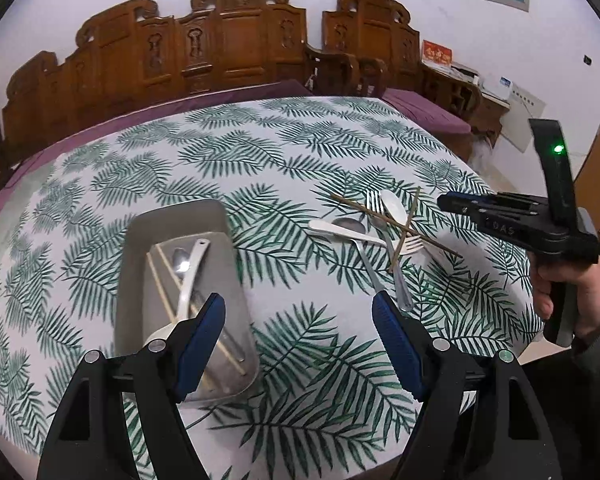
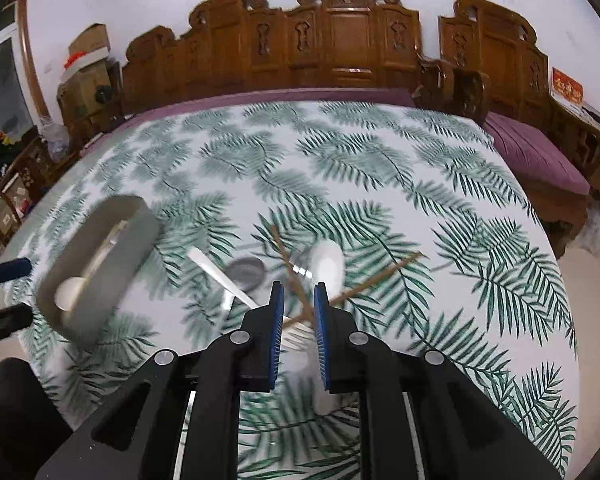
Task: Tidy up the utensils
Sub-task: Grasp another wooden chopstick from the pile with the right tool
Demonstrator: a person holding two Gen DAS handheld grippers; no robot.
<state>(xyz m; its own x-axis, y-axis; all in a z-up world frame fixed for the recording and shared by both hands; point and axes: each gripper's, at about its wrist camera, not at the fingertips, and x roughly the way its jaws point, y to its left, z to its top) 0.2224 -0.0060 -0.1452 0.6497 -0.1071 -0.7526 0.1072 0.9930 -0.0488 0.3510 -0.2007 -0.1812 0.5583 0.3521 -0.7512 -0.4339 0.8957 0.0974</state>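
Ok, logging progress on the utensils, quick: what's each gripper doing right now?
Left gripper: jaws wide open, empty, beside the tray.
Right gripper: jaws slightly apart, gripping nothing, above the utensil pile.

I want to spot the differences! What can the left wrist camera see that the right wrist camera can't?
Only the left wrist view shows the person's hand holding the right tool from the side, and the chopsticks lying inside the gray tray. Only the right wrist view shows the cardboard boxes by the wall, and its own tool's blue pads a little apart with nothing between them. Both show the leafy tablecloth, the tray, the pile of loose utensils and the carved wooden bench.
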